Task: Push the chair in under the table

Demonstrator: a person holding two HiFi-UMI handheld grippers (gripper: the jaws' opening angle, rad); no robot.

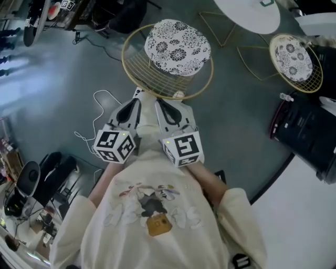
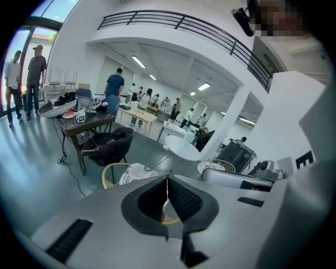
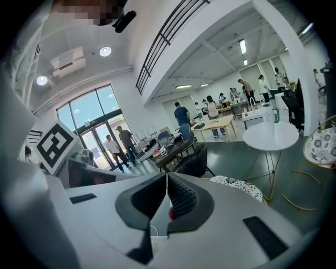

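A gold wire chair (image 1: 168, 79) with a black-and-white patterned cushion (image 1: 177, 46) stands on the grey floor straight ahead of me. The round white table (image 1: 248, 13) is beyond it to the upper right. My left gripper (image 1: 138, 93) and right gripper (image 1: 158, 102) are side by side, both shut and empty, with their tips at the chair's near rim; whether they touch it I cannot tell. In the left gripper view the chair (image 2: 131, 173) shows just past the shut left gripper (image 2: 167, 181), with the table (image 2: 181, 148) behind. The right gripper (image 3: 167, 176) points past the cushion (image 3: 239, 186) toward the table (image 3: 270, 135).
A second wire chair (image 1: 296, 60) stands right of the table. A black case (image 1: 304, 126) sits at the right, and a white cable (image 1: 97, 105) lies on the floor at the left. A dark chair and desk (image 2: 102, 144) stand farther left, with people beyond.
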